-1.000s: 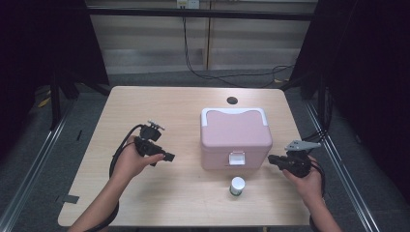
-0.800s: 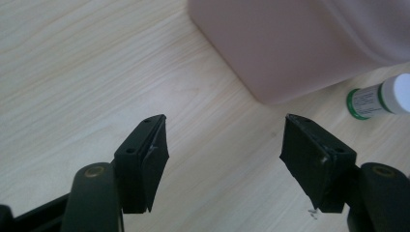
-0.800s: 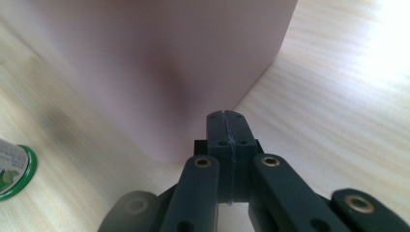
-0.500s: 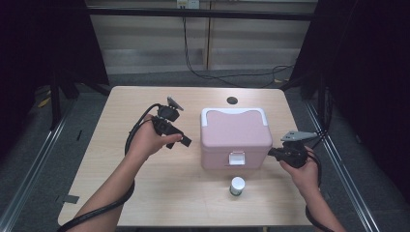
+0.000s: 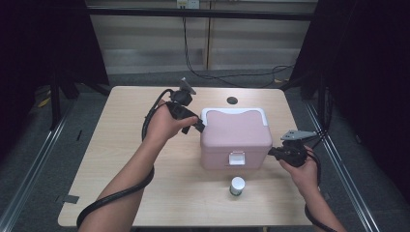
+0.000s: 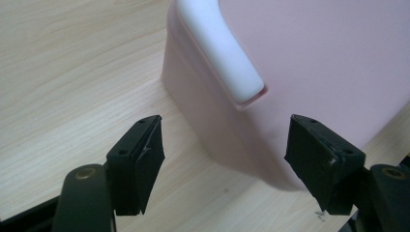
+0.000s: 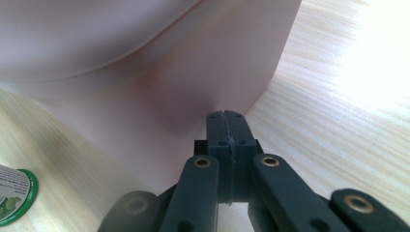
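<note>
A pink box (image 5: 235,140) with a white handle (image 5: 232,112) folded flat on its lid stands mid-table, its latch (image 5: 236,158) facing the person. My left gripper (image 5: 199,126) hovers at the box's far left corner. Its jaws have just been opening and stand open (image 6: 225,130), with the handle's end (image 6: 220,43) and the box corner (image 6: 212,125) ahead of them and nothing pressed. My right gripper (image 5: 271,152) is shut (image 7: 227,116), its tips right at the box's right wall (image 7: 159,87); I cannot tell whether they touch it.
A small jar with a white lid (image 5: 237,185) stands in front of the box; its green-rimmed label (image 7: 12,195) is at the lower left of the right gripper view. A dark round hole (image 5: 232,100) marks the table (image 5: 121,159) behind the box.
My left hand has risen and travelled from the table's left middle to the box's far left corner. The right hand has stayed by the box's right side.
</note>
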### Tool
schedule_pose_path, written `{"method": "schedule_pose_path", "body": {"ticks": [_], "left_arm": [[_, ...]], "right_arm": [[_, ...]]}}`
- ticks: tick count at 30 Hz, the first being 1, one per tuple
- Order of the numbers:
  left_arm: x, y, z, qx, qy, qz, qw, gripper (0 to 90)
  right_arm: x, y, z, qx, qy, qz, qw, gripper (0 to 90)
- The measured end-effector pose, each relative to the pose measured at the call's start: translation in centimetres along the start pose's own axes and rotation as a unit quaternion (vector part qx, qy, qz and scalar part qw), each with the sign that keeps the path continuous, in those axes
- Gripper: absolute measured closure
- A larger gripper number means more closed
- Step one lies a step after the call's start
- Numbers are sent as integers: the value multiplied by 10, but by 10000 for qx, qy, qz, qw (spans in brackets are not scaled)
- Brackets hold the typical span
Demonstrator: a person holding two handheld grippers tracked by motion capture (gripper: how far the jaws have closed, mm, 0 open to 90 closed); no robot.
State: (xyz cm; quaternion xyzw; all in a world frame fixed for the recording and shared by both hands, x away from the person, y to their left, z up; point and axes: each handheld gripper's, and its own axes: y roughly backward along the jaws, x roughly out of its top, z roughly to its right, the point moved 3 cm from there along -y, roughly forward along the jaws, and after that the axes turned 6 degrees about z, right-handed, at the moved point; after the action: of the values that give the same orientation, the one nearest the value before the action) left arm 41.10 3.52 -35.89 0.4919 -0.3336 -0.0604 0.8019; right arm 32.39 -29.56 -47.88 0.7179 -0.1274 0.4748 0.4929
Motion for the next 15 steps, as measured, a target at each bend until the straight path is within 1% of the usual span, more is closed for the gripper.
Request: {"method": "schedule_pose_path", "body": {"ticks": [3,4,6,7,8,10,13,15], "left_arm": [[3,-6,2,-22,75,-26,10000,292],[4,-12,5,-62,119,-44,9999,292],[5,-17,5,-95,249,-29,9996,293],[5,-19,5,-160,328,-8,9993,279],[6,-21,5,-224,369,37,9991,285],[6,-23,6,-331,416,8,9986,287],[6,-23,6,-255,453,-15,9986,274],[5,-22,5,-267,513,-30,9983,280]], "right_arm": [[0,-1,-1,42,30,8,10000,900],[1,-1,-2,43,29,-2,10000,900],[2,-2,-3,66,62,-18,10000,900],[2,-2,-4,93,65,-13,9999,900],[3,-3,-5,108,71,-13,9999,900],[4,-4,-7,130,107,-20,9999,900],[5,-7,-10,174,108,-25,9998,900],[7,-8,-11,170,120,-37,9998,900]]}}
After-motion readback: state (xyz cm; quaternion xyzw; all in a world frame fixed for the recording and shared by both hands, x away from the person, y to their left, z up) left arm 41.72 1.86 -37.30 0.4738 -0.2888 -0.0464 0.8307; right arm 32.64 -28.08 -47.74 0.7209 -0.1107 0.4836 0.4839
